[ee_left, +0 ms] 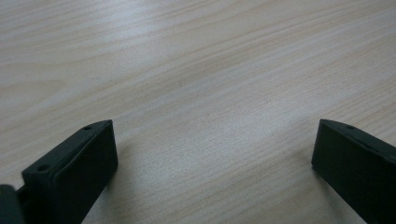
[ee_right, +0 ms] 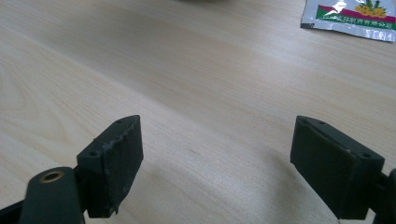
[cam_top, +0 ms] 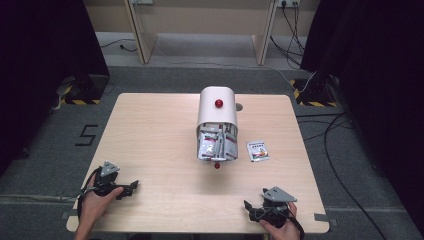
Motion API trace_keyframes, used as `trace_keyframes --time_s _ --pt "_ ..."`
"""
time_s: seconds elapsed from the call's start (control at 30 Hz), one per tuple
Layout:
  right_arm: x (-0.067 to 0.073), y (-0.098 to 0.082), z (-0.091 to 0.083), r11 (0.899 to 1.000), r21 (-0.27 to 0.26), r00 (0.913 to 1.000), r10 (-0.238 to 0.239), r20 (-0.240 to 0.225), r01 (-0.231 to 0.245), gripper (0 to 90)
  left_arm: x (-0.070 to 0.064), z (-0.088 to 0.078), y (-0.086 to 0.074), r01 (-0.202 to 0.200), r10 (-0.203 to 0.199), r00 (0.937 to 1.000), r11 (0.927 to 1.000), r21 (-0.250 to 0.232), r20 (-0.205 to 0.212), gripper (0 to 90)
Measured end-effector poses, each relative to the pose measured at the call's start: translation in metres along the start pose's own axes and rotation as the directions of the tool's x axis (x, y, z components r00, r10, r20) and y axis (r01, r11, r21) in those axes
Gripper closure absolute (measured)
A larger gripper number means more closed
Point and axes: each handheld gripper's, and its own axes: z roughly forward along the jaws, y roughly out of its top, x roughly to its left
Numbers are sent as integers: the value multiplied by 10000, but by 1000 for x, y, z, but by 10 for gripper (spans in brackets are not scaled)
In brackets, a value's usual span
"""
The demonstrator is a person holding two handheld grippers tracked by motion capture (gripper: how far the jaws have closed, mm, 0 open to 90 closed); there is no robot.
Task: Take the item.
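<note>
A white rounded container (cam_top: pixel 216 111) with a red knob on top stands at the middle of the wooden table (cam_top: pixel 150 135); its open front shows several silver sachets (cam_top: pixel 216 145). One loose sachet (cam_top: pixel 257 150) lies flat to its right, and its edge (ee_right: pixel 349 18) appears at the top right of the right gripper view. My left gripper (cam_top: pixel 131 186) rests near the table's front left, jaws wide apart over bare wood (ee_left: pixel 215 140). My right gripper (cam_top: pixel 250 209) sits near the front right edge, also open with nothing between its fingers (ee_right: pixel 217 158).
A small red ball (cam_top: pixel 217 165) lies just in front of the container. Beyond the table are wooden furniture legs, cables on the grey floor, and dark curtains on both sides. Bare tabletop stretches between the grippers and the container.
</note>
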Motion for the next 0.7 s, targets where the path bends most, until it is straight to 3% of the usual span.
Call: trace_keyframes --time_s 0.7 --pt "6 -9 -2 9993 150 9994 -333 33 333 168 0 0 0 -2 2 10000 10000 2 2 0"
